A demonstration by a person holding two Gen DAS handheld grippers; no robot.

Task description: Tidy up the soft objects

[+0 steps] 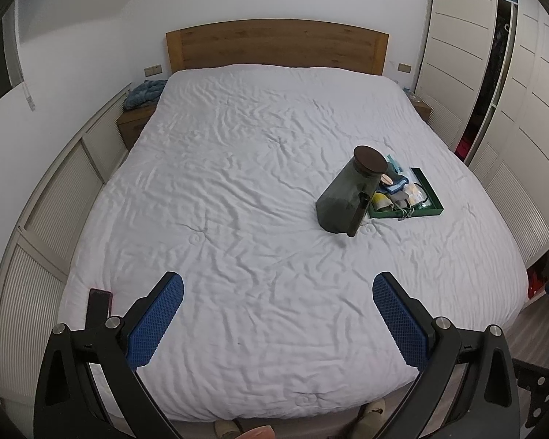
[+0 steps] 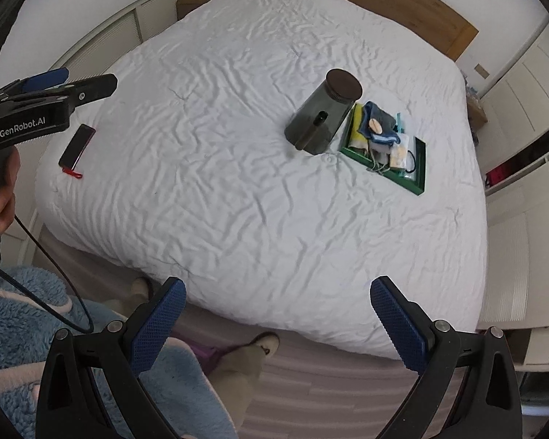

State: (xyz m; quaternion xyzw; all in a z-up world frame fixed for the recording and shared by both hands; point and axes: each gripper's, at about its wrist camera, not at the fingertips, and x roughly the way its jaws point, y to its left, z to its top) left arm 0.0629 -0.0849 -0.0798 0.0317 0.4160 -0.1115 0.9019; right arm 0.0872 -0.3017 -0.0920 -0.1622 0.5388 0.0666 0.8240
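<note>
Both grippers hover empty at the bed's near edge.
Our left gripper (image 1: 278, 314) and right gripper (image 2: 278, 320) have jaws spread; soft objects (image 2: 380, 135) fill the green tray (image 2: 419, 179) far right on the bed (image 1: 238, 183), touching a dark jug (image 1: 347, 194).

A home bedroom: a made bed (image 1: 274, 219), wooden headboard (image 1: 276, 45), wardrobe (image 1: 457, 55)

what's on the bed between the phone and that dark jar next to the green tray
Nothing: only bare, wrinkled white bedding between the phone and the dark jar. The right wrist view shows the whole stretch.
</note>
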